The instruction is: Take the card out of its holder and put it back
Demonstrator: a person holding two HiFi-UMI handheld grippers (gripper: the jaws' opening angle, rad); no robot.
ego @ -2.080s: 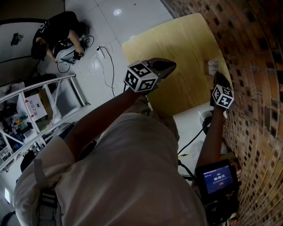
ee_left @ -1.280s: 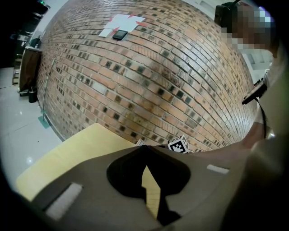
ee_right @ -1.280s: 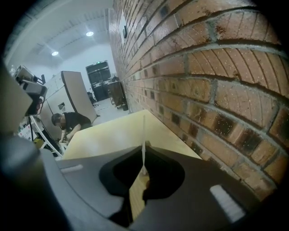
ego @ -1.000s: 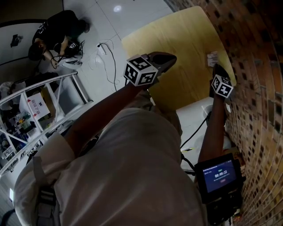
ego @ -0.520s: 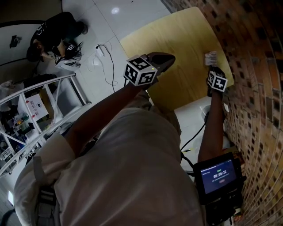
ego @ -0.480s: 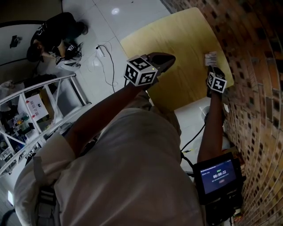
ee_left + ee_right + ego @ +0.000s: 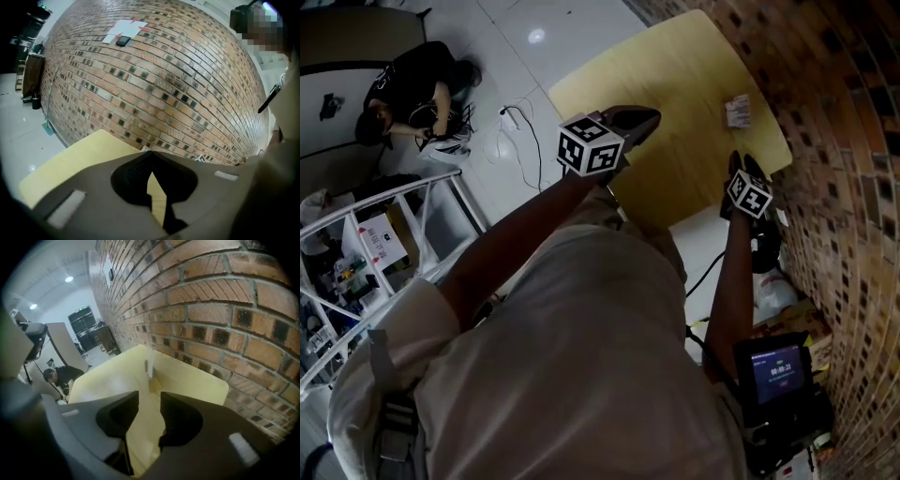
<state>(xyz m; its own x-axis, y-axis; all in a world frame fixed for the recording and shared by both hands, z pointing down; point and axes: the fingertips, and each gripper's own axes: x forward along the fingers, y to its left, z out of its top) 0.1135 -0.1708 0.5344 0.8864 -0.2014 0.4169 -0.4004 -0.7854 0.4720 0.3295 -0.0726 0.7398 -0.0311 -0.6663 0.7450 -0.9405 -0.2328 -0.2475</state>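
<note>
**Right jaws spreading short of the holder, left gripper kept aside**

The card (image 7: pixel 148 364) stands upright in its holder (image 7: pixel 737 112), a thin white slip seen edge-on from the right gripper view (too small to say how deep it sits). The holder is on the table (image 7: pixel 675 84), hard by the edge that runs along the brick wall (image 7: pixel 844 141).

The right gripper (image 7: pixel 149 399) is on the person's side of the holder, apart from it and aimed straight at it. Its jaws are opening and only bare tabletop shows in the gap between them. It has hold of nothing. That line-up reads to me as either a fresh approach or a let-go; the card's upright seat fits both.

The left gripper (image 7: pixel 150 154) is well off from the holder, on the side away from the wall. Its jaws are pressed together with nothing in them. It looks parked there to leave the right one a free lane.

Room around the holder is lopsided. On the wall side there is next to none, so a sideways swing that way risks a knock. Toward the person and away from the wall the tabletop lies open, so a straight lift or a pull back is the safe path.
</note>
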